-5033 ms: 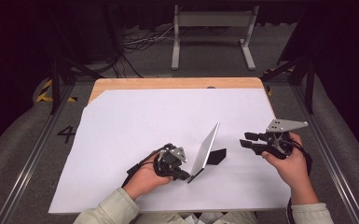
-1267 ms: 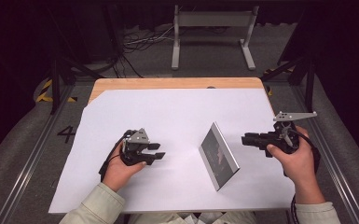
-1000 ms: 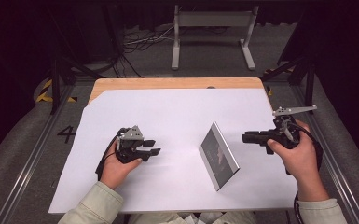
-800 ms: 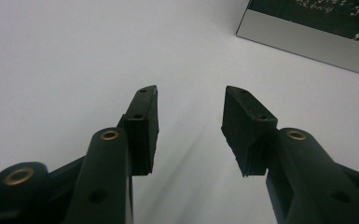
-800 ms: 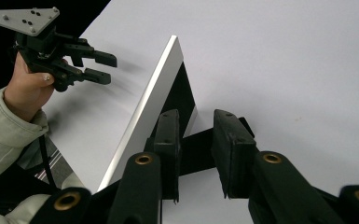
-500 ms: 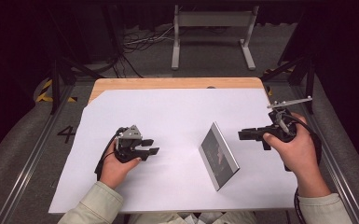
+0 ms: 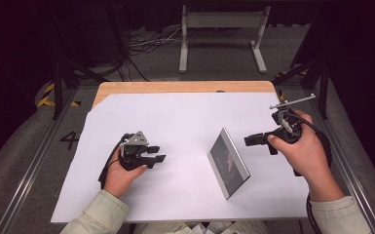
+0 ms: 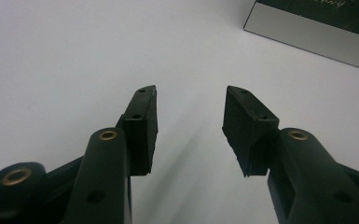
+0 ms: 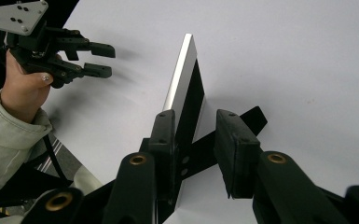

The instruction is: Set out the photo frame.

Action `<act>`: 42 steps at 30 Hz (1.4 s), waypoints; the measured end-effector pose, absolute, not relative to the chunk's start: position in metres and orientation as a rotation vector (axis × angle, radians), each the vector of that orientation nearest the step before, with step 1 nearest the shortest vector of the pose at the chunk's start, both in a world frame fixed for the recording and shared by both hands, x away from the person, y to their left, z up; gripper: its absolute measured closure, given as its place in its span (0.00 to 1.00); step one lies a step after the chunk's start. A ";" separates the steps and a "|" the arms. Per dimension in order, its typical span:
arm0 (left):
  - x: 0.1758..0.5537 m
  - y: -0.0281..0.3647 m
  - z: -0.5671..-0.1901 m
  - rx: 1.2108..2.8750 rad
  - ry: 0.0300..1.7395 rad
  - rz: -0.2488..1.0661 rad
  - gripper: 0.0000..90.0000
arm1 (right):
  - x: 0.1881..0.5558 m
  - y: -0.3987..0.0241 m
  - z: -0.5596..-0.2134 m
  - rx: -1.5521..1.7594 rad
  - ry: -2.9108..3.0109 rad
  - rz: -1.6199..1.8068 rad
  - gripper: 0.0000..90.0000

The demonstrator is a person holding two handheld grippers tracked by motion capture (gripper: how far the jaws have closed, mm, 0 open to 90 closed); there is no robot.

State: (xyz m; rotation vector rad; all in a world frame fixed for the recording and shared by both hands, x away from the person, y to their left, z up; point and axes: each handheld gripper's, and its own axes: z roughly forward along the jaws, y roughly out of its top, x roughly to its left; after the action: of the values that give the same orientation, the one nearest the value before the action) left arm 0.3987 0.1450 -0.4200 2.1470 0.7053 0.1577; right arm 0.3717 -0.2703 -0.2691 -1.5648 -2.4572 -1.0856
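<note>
Centrally, a white sheet covers the wooden table; grey floor and dark surroundings lie beyond. Both the left gripper and right gripper stand spread, the right's jaws just widening, empty, with the picture frame at five o'clock.

The picture frame has a silver rim around a dark pane, and its back stand is black. A plain white sheet covers the table, whose far edge shows light wood. The left tool is black with a grey plate; the right tool is black. Both sleeves are pale beige-green. On the grey floor at the left are a dark "4" and yellow-and-black stripes.
</note>
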 end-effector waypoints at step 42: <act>0.398 0.144 -0.420 2.159 0.697 0.154 0.60 | 0.380 -0.226 -0.298 -1.598 -2.460 -0.846 0.65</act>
State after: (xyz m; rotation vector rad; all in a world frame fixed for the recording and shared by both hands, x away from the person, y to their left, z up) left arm 0.3977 0.1435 -0.4200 2.1594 0.6969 0.1545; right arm 0.3801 -0.2259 -0.2977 -1.5981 -2.4601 -0.8457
